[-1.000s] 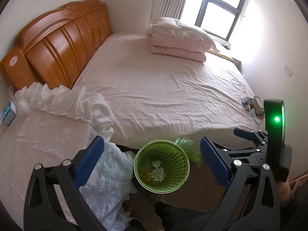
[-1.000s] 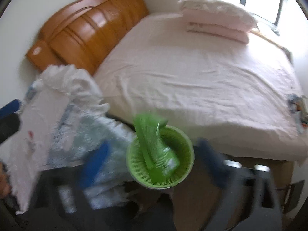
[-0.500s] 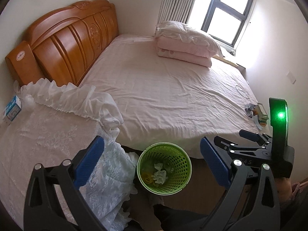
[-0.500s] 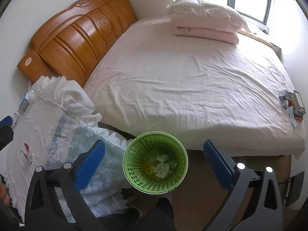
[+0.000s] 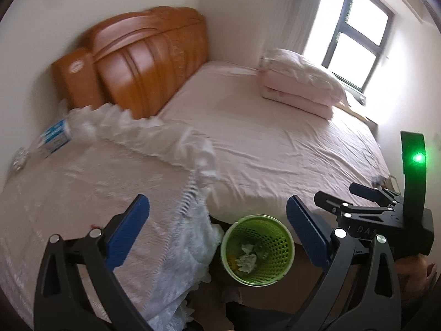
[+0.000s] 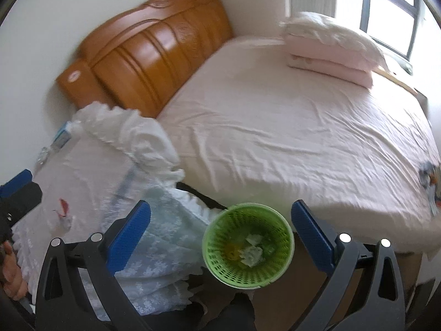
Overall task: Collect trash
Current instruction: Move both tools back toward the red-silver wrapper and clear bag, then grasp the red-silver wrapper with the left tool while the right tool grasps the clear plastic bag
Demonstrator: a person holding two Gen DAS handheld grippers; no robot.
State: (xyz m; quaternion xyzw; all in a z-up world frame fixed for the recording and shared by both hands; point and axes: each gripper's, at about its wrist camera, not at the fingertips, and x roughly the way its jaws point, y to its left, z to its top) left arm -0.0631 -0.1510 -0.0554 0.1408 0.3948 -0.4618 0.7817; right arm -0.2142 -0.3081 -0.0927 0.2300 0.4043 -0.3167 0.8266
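Both cameras have swung since half a second ago: the headboard now sits nearer the middle of each view and the scene is smeared with motion. The left gripper point(image 5: 217, 227) holds its blue fingers point(image 5: 128, 233) wide apart with nothing between them. Same story for the right gripper point(image 6: 220, 233), its fingers point(image 6: 129, 235) spread and empty.

Right below both, the green basket point(image 5: 284, 251) stands on the floor, tucked between the near edge of the bed point(image 5: 275, 149) and the lace-covered tabletop point(image 5: 82, 193). Inside it lie crumpled white tissues point(image 5: 246, 259) and something yellow, though the blur makes that one hard to name.

On the tabletop's white cloth, a small red-and-white scrap point(image 6: 63, 211) rests near the left edge in the right wrist view. At the far corner, against the wall, a clear plastic bottle point(image 5: 52, 139) with a blue label lies on its side.

Out on the bed's pink sheet, a little heap of litter point(image 6: 428, 178) sits by the right edge. Folded pink bedding point(image 5: 300, 93) is stacked at the far edge under the window point(image 5: 355, 33), and the wooden headboard point(image 5: 143, 58) stands against the wall.
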